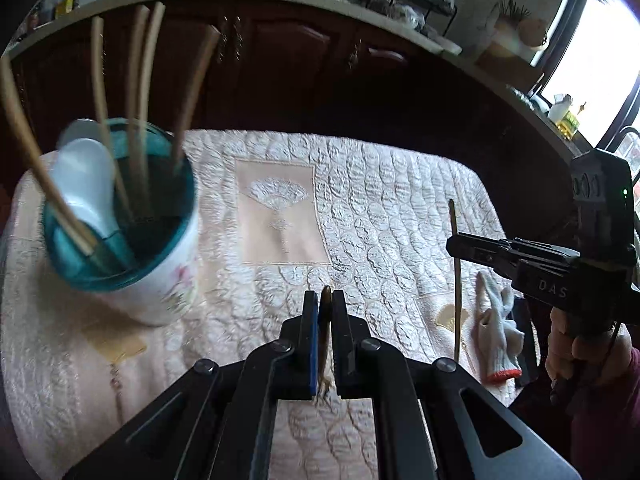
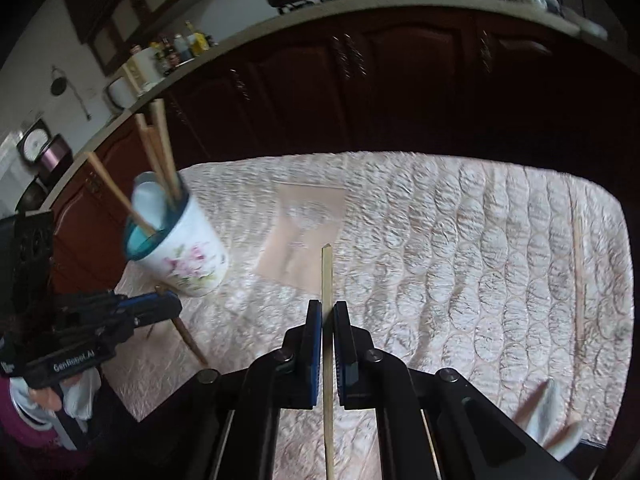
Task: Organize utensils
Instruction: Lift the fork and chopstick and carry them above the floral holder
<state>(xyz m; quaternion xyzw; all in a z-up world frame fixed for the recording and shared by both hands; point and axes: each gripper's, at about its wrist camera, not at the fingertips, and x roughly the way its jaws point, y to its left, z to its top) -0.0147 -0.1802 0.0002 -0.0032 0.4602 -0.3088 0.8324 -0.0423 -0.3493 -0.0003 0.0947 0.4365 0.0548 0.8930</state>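
Ahead and to the left of the left gripper [image 1: 325, 312] stands the white floral cup with a teal rim [image 1: 120, 236], crowded with pale wooden chopsticks [image 1: 138, 112] and white ceramic spoons [image 1: 86, 176] leaning every way. The cup sits on the quilted cream tablecloth [image 1: 380, 200]. The left gripper's blue-padded jaws are clamped on a thin dark-brown wooden stick [image 1: 324, 332], seen nearly end-on, so its length is hard to judge.

To the right of that gripper lies a white knit glove with an orange cuff [image 1: 496, 332], flat on the cloth just beside the right gripper [image 2: 328, 320]. That one's jaws are pinched together on a long pale wooden chopstick [image 2: 327, 340], which runs up between the pads and juts out ahead of them. Further right, well apart, another pale chopstick [image 2: 578, 276] rests loose on the cloth near its edge.

The risks, as I judge them: both sticks are held by narrow pads on smooth, thin wood, so either could pivot or slide out if tilted steeply. The cup is already full and its contents splay outward; a stick lowered carelessly may strike those handles, jam, or nudge the cup, which could tip on the soft, uneven quilt. With both hands converging on one opening, the grippers might also collide.
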